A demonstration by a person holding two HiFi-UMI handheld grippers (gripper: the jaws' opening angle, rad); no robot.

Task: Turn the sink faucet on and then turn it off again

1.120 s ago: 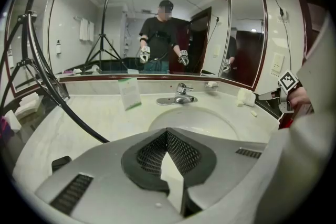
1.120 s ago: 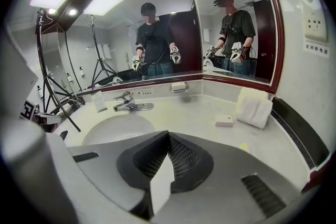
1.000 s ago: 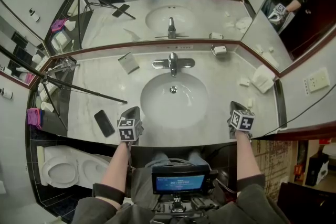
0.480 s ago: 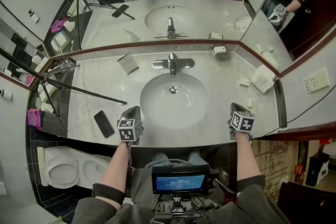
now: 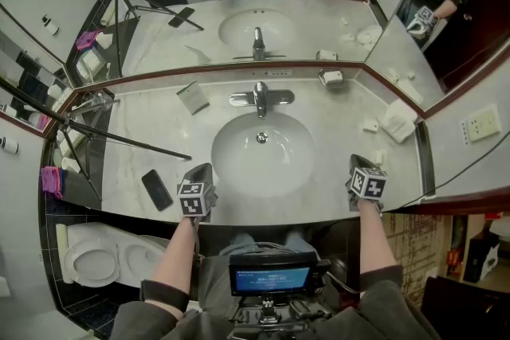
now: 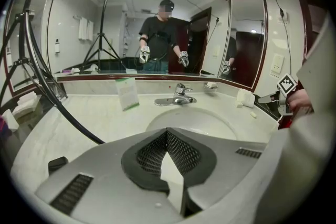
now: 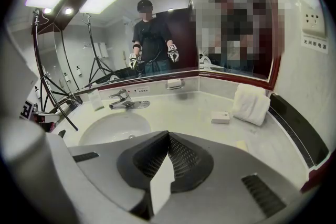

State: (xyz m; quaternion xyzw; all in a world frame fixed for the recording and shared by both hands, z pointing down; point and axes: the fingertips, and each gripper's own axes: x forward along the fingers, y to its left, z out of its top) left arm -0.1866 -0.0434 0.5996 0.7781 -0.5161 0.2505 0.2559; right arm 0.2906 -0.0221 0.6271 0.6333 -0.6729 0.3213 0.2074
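Chrome single-lever faucet (image 5: 260,97) stands at the back rim of the white oval sink basin (image 5: 231,163), on the pale marble counter (image 5: 151,111) beneath the wall mirror (image 5: 159,28), well apart from both grippers. Left gripper (image 5: 201,168) hangs over the counter's front edge just left of the basin, its jaws pressed together on nothing; right gripper (image 5: 356,163) sits over the front edge to the basin's right, jaws likewise closed and empty.

Open basin (image 5: 261,159) before faucet (image 5: 260,96), tripod (image 5: 119,137) leftward
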